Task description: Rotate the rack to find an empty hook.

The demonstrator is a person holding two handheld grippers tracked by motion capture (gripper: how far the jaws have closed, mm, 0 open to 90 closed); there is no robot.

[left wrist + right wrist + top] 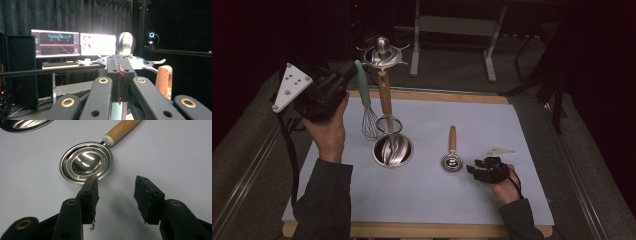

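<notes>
While the left gripper (346,75) is held up in the air beyond the left rear of the round steel bowl (392,149), its jaws are pressed together on the top of the mint-green handle of a wire whisk (363,90); in the left gripper view the two pads meet with barely a line between them, and a sliver of that pale green handle shows just below them. The whisk hangs from the jaws with its wire head lowest, just behind and left of the bowl. Rising out of the bowl is a wooden-handled steel utensil (385,97), its coiled metal end resting inside the bowl. Directly behind the bowl, at the top of that handle, stands a shiny metal rack with curved arms and a rounded knob (382,52). Right of the bowl, lying flat on the pale sheet that covers the bench (492,200), is a small steel measuring spoon with a wooden handle (451,155). Farther right of the bowl, the right gripper (477,167) rests low on the bench with its jaws spread and nothing between them, its left pad (91,192) just short of the spoon's rim.
</notes>
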